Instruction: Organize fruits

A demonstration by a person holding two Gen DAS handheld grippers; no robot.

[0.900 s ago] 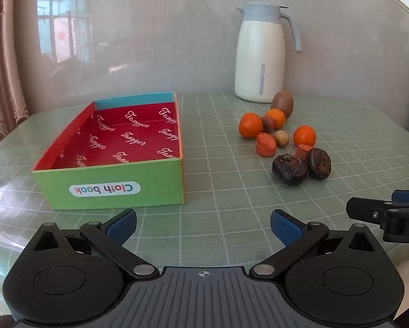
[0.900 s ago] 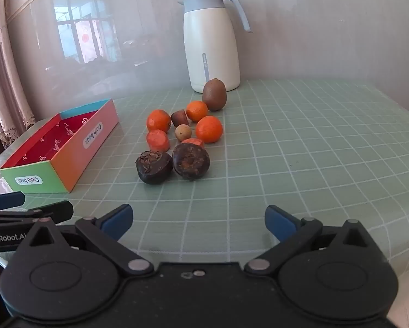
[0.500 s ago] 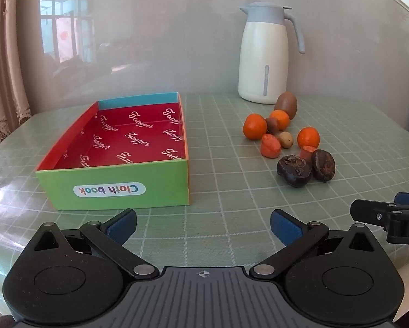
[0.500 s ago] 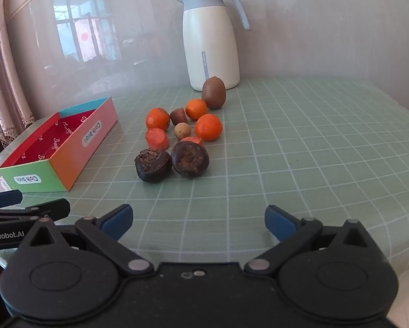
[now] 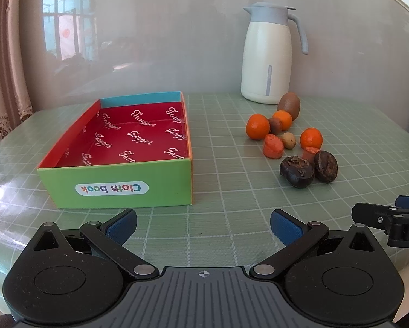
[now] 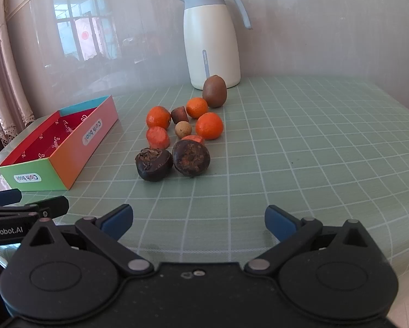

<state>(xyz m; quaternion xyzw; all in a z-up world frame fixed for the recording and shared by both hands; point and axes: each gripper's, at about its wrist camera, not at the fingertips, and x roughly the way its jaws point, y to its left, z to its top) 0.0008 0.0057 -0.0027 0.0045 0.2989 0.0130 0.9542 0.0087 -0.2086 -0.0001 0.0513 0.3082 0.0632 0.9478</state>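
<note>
From my seat the table [image 5: 231, 196] wears a glossy, smooth plastic cover printed with a green grid, catching window glare at the left. The box [image 5: 116, 188] looks like matt printed cardboard, while the far jug [image 6: 211, 52] has a smooth satin shell. My left gripper [image 5: 203, 225] shows matt black plastic with blue rubbery-looking pads [image 5: 285, 225]; the near dark fruits [image 6: 171, 162] look rough and crusty, the oranges [image 6: 209, 125] finely dimpled.
</note>
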